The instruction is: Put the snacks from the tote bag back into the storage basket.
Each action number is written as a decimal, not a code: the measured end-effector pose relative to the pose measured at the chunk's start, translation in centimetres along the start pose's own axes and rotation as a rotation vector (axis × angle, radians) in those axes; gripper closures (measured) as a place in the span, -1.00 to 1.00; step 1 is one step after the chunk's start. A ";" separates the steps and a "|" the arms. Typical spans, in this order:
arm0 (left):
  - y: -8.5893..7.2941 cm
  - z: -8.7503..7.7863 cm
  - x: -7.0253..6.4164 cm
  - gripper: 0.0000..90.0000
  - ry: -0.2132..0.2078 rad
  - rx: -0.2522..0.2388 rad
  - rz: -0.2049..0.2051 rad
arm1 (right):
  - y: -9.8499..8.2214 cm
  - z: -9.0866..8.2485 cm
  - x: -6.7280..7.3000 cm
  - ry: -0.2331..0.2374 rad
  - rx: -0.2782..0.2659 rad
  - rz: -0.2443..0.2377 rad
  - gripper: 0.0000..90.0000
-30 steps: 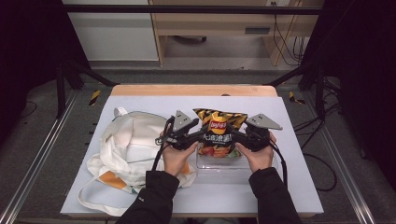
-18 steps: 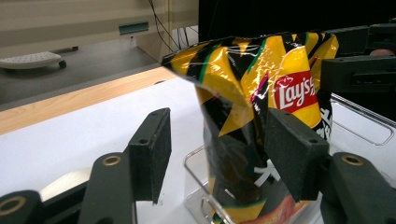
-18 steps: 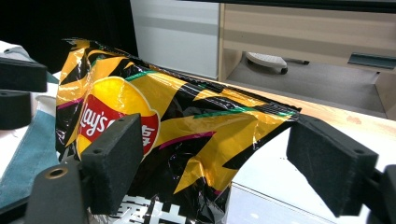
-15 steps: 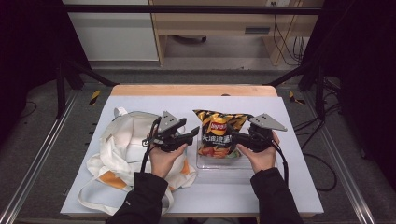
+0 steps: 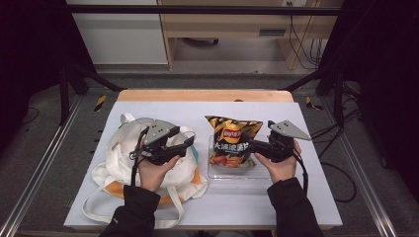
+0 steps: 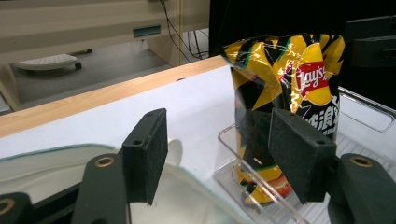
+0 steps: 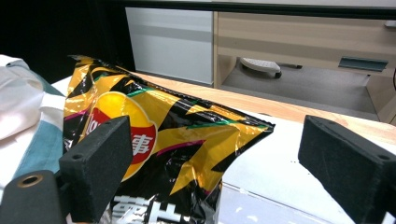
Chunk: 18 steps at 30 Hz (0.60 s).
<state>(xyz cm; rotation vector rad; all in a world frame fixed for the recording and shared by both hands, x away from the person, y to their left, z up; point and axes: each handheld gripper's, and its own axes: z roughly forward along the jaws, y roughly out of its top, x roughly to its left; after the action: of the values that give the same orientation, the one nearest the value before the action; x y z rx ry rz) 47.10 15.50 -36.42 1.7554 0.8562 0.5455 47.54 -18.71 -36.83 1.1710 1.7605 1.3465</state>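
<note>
- Table (image 5: 306, 197): pale matte top with a wood strip at the far edge; dark room, grey floor and a cabinet behind.
- Right gripper (image 5: 249, 143): jaws just opened, now wide; black foam-faced pads either side of the bag's edge, not pressing on it. Nothing held.
- Left gripper (image 5: 189, 140): jaws also just opened, wide apart and empty; it hovers over the tote, apart from the bag.
- Chip bag (image 5: 232, 140): glossy crinkled foil, yellow and black with a red logo and orange near the bottom. Stands upright in the tray at table centre, top seam flared, surface creased.
- Tray (image 5: 232, 173): clear hard plastic, shallow, rectangular, ribbed floor, handle cut-out in its wall.
- Tote (image 5: 118, 163): soft white cloth, rumpled, with orange patches and looped straps; lies left of the tray, just beside it.
</note>
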 end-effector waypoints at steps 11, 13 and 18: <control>-1.5 -3.6 2.0 -0.24 0.039 0.020 0.009 | -0.4 -2.0 0.2 0.023 0.015 -0.029 -0.84; -1.9 -4.3 2.6 -0.26 0.054 0.020 -0.005 | -0.6 -2.3 0.0 0.029 0.024 -0.032 -0.85; -2.9 -5.7 3.5 -0.30 0.081 0.025 -0.018 | -1.2 -3.0 -0.3 0.040 0.038 -0.041 -0.88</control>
<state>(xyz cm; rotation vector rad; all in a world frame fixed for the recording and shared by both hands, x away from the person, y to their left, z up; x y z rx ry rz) 44.46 22.17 -37.35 1.7568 0.9385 0.5997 44.75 -20.29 -37.13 1.1290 1.8357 1.3269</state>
